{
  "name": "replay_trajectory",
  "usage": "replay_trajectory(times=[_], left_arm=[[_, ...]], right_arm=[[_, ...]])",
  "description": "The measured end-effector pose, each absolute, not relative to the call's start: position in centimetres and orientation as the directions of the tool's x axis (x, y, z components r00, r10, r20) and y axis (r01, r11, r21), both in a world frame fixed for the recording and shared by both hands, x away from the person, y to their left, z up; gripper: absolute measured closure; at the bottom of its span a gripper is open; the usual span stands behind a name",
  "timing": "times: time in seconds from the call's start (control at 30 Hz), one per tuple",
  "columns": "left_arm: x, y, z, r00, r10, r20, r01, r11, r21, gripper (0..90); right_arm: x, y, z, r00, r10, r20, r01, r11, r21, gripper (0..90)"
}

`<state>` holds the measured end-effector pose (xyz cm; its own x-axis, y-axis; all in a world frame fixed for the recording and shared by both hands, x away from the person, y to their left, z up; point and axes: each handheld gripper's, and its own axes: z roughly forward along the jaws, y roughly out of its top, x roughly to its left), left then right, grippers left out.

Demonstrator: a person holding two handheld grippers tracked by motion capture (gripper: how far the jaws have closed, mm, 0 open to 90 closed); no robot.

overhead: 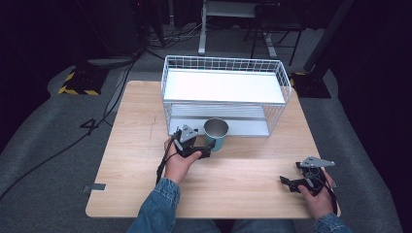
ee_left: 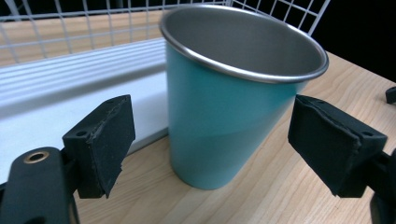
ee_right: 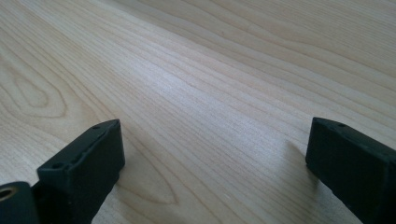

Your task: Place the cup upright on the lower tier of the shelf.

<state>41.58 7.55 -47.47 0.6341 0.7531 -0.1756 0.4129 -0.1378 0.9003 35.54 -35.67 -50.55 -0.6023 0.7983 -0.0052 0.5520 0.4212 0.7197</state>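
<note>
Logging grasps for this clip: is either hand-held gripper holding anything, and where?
Nothing held. The left hand-held gripper is open astride the teal cup; the right hand-held gripper is open.

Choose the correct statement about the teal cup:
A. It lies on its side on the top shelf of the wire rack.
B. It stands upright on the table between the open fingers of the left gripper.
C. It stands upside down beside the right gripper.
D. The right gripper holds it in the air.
B: the teal cup stands mouth-up on the table, in front of the wire rack, with the left gripper open around it and a gap on each side.
</note>
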Motion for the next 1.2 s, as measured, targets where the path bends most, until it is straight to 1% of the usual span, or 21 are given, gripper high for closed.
replay_trajectory(times=[0.33, 0.5, 0.6, 0.67, 0.8, 0.87, 1.2], left_arm=[[42.1, 5.7, -48.4, 0.635, 0.76, -0.138, 0.407, -0.176, 0.896, 15.6], [42.5, 4.7, -49.0, 0.628, 0.766, -0.141, 0.413, -0.175, 0.894, 15.7], [42.7, 4.2, -49.3, 0.616, 0.779, -0.114, 0.405, -0.19, 0.894, 15.4], [42.9, 3.8, -49.5, 0.601, 0.792, -0.112, 0.407, -0.182, 0.895, 15.5], [43.1, 3.5, -49.6, 0.592, 0.798, -0.115, 0.404, -0.171, 0.899, 16.0], [43.1, 3.5, -49.6, 0.59, 0.8, -0.109, 0.403, -0.174, 0.899, 18.2], [43.1, 3.7, -49.7, 0.602, 0.792, -0.1, 0.392, -0.184, 0.901, 19.3]], right_arm=[[35.5, -35.7, -50.6, -0.603, 0.798, -0.006, 0.551, 0.422, 0.72, 4.7], [35.5, -35.7, -50.5, -0.602, 0.798, -0.005, 0.552, 0.421, 0.72, 4.7], [35.5, -35.7, -50.6, -0.603, 0.798, -0.006, 0.551, 0.422, 0.72, 4.7], [35.5, -35.7, -50.6, -0.603, 0.798, -0.006, 0.551, 0.422, 0.72, 4.7], [35.5, -35.7, -50.5, -0.602, 0.798, -0.005, 0.552, 0.421, 0.72, 4.7], [35.5, -35.7, -50.6, -0.603, 0.798, -0.006, 0.551, 0.422, 0.72, 4.7], [35.5, -35.7, -50.6, -0.603, 0.798, -0.006, 0.551, 0.422, 0.72, 4.7]])
